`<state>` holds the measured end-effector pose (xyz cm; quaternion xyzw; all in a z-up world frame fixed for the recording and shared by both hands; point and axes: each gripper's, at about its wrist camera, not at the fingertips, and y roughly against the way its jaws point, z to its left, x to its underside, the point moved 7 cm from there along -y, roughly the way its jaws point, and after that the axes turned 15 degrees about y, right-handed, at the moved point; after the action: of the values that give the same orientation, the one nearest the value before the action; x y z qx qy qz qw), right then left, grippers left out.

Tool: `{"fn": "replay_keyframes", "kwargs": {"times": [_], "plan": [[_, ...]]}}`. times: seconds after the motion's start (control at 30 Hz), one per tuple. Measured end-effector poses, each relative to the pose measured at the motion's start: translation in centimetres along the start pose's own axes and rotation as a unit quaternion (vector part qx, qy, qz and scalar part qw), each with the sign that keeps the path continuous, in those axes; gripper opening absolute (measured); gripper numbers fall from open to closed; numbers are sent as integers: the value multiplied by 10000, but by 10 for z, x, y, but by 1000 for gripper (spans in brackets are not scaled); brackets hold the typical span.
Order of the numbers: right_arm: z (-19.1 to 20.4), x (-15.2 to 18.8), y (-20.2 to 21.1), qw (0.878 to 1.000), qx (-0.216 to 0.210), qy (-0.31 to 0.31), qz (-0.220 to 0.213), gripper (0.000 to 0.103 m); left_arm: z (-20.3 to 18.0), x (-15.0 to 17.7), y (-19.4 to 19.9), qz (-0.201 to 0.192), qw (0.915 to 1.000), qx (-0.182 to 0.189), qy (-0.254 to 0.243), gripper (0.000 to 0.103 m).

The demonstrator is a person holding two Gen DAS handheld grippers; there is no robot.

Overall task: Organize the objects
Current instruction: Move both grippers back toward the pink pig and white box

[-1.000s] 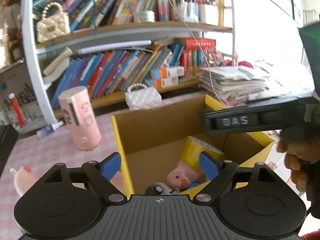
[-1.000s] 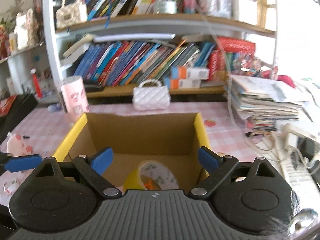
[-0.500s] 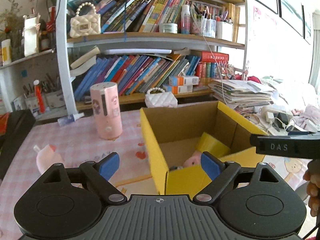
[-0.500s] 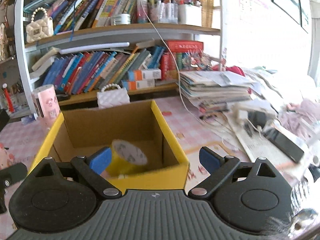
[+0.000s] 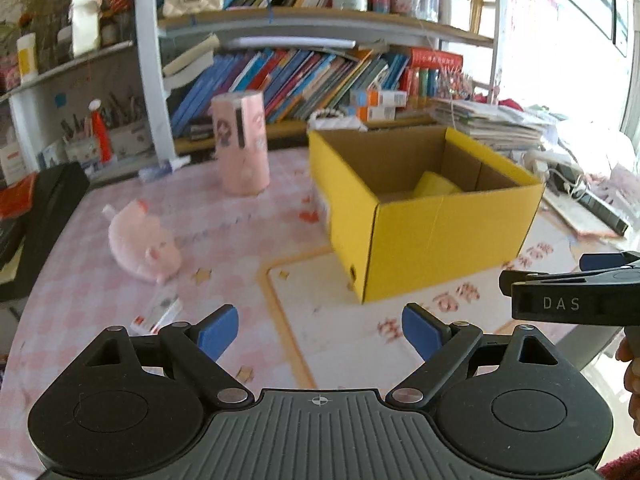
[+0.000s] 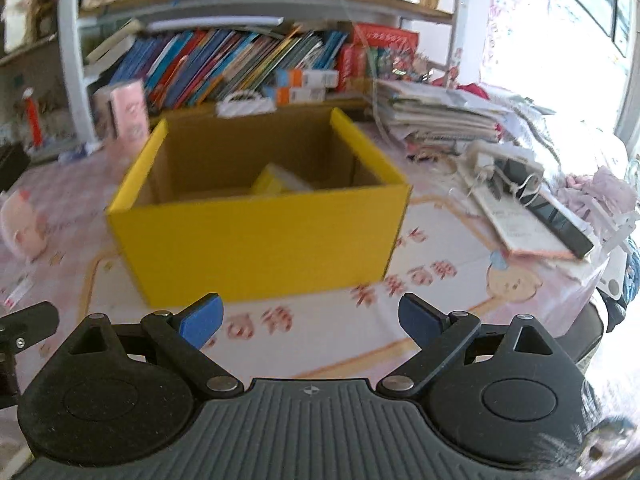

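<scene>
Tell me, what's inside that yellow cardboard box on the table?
Inside the yellow box, only a yellow object shows, leaning near the far corner; the right wrist view shows it too. The near wall hides the floor of the box, so anything else lying there cannot be seen.

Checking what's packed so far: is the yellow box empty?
Not empty: a yellow item shows inside the open-topped yellow box; the rest of its floor is hidden.

Left tongs (image 5: 320, 330): spread wide, nothing between the blue pads
Right tongs (image 5: 576, 300): at the right edge, black, marked DAS
Yellow box (image 5: 436, 236): open-topped, on the worktop (image 5: 80, 280)
Inside box: a yellow item (image 5: 434, 186)
Pink plush pig (image 5: 142, 242): left of box
Pink cylinder (image 5: 240, 148): upright, behind pig
Bookshelf (image 5: 304, 72): behind, packed
</scene>
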<state>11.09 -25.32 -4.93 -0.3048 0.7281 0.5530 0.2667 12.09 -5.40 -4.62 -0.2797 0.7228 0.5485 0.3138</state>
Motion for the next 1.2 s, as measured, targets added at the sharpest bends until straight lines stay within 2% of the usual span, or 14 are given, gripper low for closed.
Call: {"fn": "replay_keyframes", "kwargs": {"times": [0.43,0.87,1.2], "plan": [[53,29,24,9983,-482,193,281,98,38,30,26,316,9992,-192,129,91],[91,42,41,9952,-828,391,343,98,68,49,53,382,9979,-430,289,91],[124,39,52,9909,-1125,691,250,98,97,54,73,306,9953,-717,573,91]]}}
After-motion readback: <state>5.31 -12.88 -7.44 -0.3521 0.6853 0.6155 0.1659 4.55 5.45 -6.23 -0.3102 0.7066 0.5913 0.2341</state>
